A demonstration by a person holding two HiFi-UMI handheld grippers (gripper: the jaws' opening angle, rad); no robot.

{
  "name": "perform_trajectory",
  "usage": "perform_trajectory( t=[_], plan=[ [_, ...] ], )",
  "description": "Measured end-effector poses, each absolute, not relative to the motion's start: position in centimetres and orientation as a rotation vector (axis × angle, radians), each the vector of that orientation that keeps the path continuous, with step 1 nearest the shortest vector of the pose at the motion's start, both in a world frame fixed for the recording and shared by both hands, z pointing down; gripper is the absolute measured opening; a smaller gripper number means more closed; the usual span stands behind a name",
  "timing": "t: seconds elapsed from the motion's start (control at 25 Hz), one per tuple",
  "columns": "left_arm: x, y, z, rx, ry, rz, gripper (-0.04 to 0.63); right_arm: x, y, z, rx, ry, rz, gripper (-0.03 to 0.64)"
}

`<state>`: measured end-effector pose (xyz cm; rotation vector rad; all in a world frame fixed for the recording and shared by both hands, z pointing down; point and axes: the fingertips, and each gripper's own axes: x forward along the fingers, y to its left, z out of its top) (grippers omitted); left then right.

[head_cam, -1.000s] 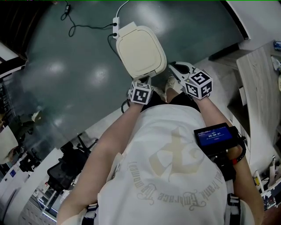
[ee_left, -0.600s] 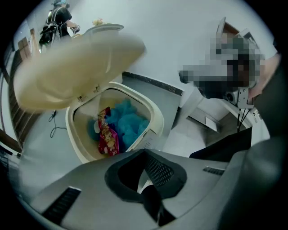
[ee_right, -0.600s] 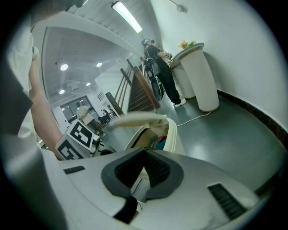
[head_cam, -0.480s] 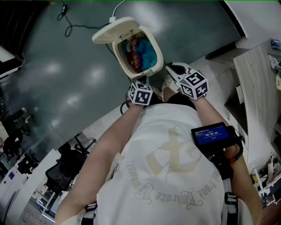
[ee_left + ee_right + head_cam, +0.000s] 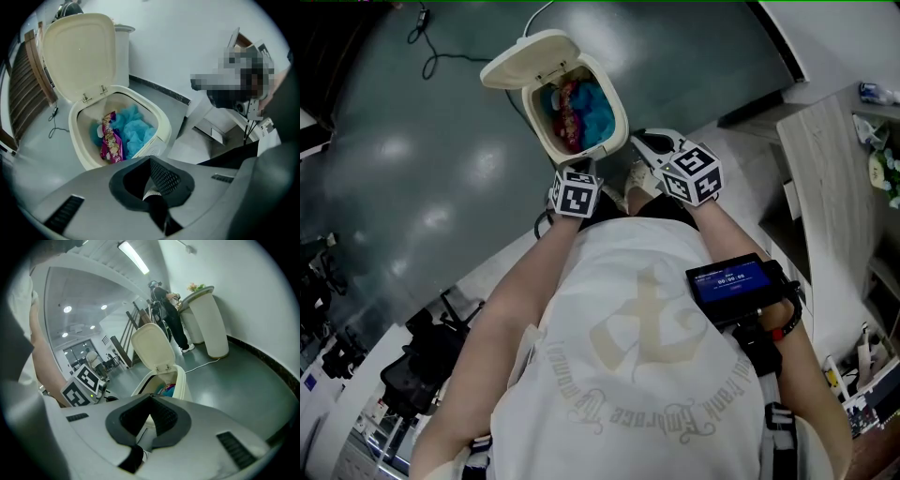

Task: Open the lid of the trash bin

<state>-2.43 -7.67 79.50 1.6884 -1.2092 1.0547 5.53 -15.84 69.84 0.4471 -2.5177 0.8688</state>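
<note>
glossy grey floor (image 5: 441, 141). the trash bin (image 5: 581, 117) stands at 12 o'clock from the person, its lid (image 5: 525, 61) raised. the left gripper (image 5: 151, 161) and right gripper (image 5: 151, 397) are closed and empty. opening looks done; next, withdraw.

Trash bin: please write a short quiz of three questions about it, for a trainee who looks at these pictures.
1. True or false: the lid of the trash bin stands open.
2. What lies inside the bin?
A. blue crumpled material and a pink snack wrapper
B. glass bottles
C. nothing at all
3. Fill the gap: the lid's hinge is on the side of the bin that is ___ from the person (near or far).

Key: 1 true; 2 A; 3 far.
</note>
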Motion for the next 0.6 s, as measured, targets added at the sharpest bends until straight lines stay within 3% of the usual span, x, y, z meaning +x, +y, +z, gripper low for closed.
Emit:
perform_trajectory(
  t=[0.4, 0.6],
  plan=[
    [-3.3, -8.2, 78.0, 1.691, -1.275, 0.909, 0.015, 4.6, -16.2, 69.1, 0.418, -2.538, 0.843, 0.006],
    [-3.4, -9.0, 73.2, 1.753, -1.355, 0.721, 0.015, 3.9, -16.1, 66.6, 0.41, -2.572, 0.82, 0.006]
  ],
)
